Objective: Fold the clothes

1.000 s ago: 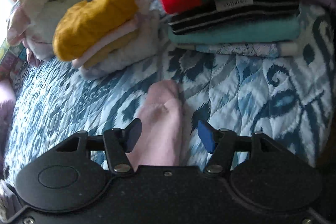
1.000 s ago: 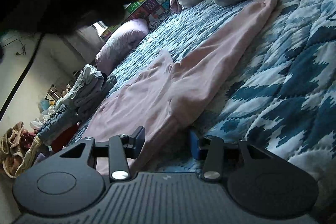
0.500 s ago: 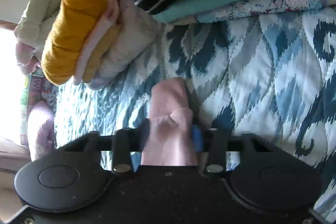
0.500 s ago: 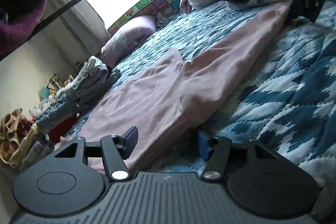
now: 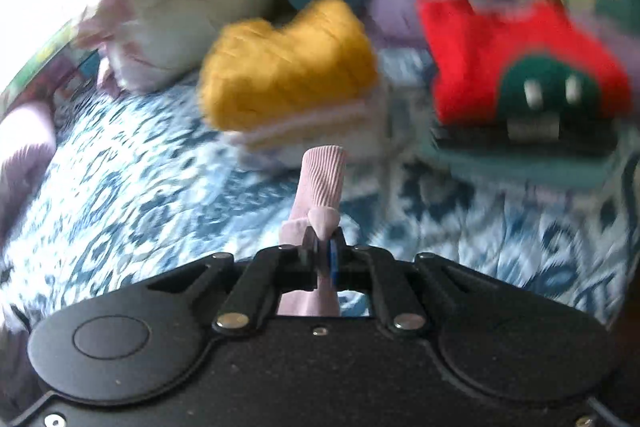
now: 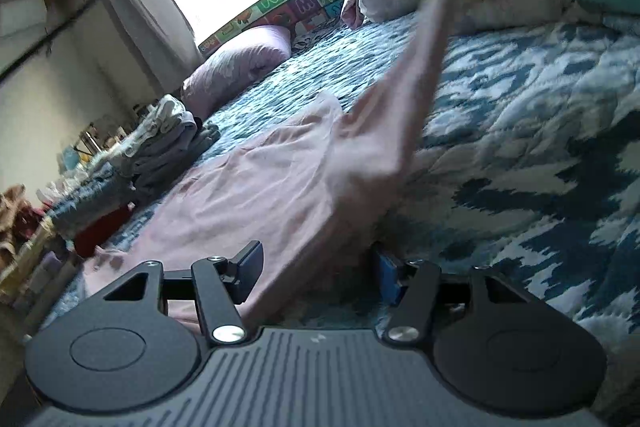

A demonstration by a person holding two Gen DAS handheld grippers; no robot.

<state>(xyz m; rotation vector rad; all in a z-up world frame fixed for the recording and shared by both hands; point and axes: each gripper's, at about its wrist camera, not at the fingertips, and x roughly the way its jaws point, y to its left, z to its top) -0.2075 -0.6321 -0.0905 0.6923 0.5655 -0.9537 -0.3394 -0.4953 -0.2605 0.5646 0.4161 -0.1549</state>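
Observation:
A pale pink long-sleeved garment (image 6: pixel 280 179) lies spread on the blue-and-white patterned quilt (image 6: pixel 520 115). My left gripper (image 5: pixel 323 251) is shut on the ribbed cuff of its pink sleeve (image 5: pixel 323 183) and holds it lifted above the quilt. In the right wrist view the sleeve (image 6: pixel 424 59) rises taut from the garment's body toward the top. My right gripper (image 6: pixel 316 275) is open, low on the quilt, with the garment's side edge between its fingers.
Folded stacks sit at the far side: a mustard sweater pile (image 5: pixel 288 75), a red and green knit on striped and teal clothes (image 5: pixel 520 67), a white bundle (image 5: pixel 180 7). A lilac pillow (image 6: pixel 236 63) and grey folded clothes (image 6: pixel 168 143) lie to the left.
My left gripper closed on the sleeve cuff and lifted it off the quilt. The sleeve now stands pulled up from the bed. My right gripper stayed open at the garment's edge.

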